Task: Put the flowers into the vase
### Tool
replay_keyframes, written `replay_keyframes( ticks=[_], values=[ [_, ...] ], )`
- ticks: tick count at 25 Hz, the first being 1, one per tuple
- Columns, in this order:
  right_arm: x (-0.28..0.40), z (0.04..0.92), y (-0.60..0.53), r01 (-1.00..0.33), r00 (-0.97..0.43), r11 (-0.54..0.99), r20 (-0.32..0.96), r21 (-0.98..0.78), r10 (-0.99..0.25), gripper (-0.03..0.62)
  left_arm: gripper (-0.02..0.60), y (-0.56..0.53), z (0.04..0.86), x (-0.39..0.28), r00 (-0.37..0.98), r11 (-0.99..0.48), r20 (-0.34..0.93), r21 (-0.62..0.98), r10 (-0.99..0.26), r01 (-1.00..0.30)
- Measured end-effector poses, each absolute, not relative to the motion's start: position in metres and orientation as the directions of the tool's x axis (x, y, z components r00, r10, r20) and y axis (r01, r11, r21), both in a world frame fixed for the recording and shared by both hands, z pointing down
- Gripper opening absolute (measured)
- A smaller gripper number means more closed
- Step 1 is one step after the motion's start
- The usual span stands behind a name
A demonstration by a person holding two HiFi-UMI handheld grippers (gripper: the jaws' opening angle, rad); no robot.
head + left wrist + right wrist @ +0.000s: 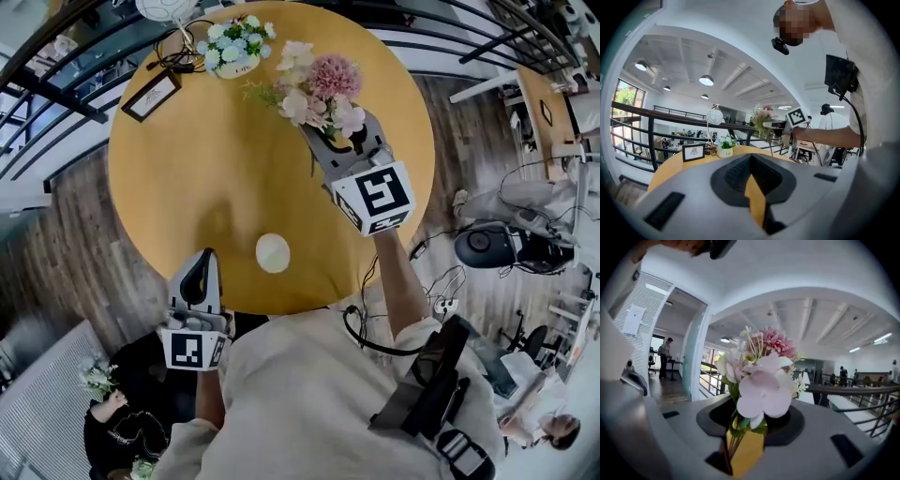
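Observation:
A bunch of pink and white flowers (pixel 319 89) with green leaves is held over the far right part of the round wooden table (pixel 187 178). My right gripper (pixel 342 141) is shut on its stems, and the blooms (pixel 764 376) rise upright from the jaws, filling the right gripper view. A small white round vase (pixel 273 253), seen from above, stands near the table's front edge. To its left my left gripper (pixel 202 258) hangs at the table's rim, shut, with nothing in it. From the left gripper view the held flowers (pixel 761 117) show far across the table.
At the table's back stand a white pot of blue and white flowers (pixel 232 47), a framed picture (pixel 150 94) and a globe lamp (pixel 714 116) with cables. A black railing (pixel 56 89) runs behind the table. Desks and chairs stand at the right (pixel 525 225).

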State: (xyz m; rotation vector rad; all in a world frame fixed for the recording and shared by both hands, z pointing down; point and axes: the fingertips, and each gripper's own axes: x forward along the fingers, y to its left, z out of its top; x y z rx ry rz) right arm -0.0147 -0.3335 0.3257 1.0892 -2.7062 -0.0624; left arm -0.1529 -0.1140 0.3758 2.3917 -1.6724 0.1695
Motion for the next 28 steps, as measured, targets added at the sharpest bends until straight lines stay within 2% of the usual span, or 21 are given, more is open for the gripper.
replay_keyframes(
  ticks=[5, 14, 17, 28],
  values=[
    [-0.002, 0.259, -0.293, -0.662, -0.739, 0.73, 0.017, 0.17, -0.674, 0.169, 0.008, -0.11, 0.362, -0.132, 0.348, -0.338, 0.186, 0.082, -0.919, -0.937],
    [0.001, 0.228, -0.227, -0.628, -0.773, 0.774, -0.188, 0.086, -0.606, 0.169, 0.008, -0.093, 0.361, -0.112, 0.343, -0.336, 0.187, 0.066, -0.921, -0.939],
    [0.001, 0.224, -0.203, -0.637, -0.759, 0.77, -0.207, 0.036, -0.617, 0.169, 0.008, -0.087, 0.361, -0.109, 0.37, -0.364, 0.183, 0.067, -0.911, -0.929],
    [-0.006, 0.232, -0.127, -0.726, -0.677, 0.687, -0.206, 0.026, -0.707, 0.17, 0.008, -0.036, 0.365, -0.104, 0.516, -0.508, 0.178, 0.093, -0.838, -0.857]
  ],
)
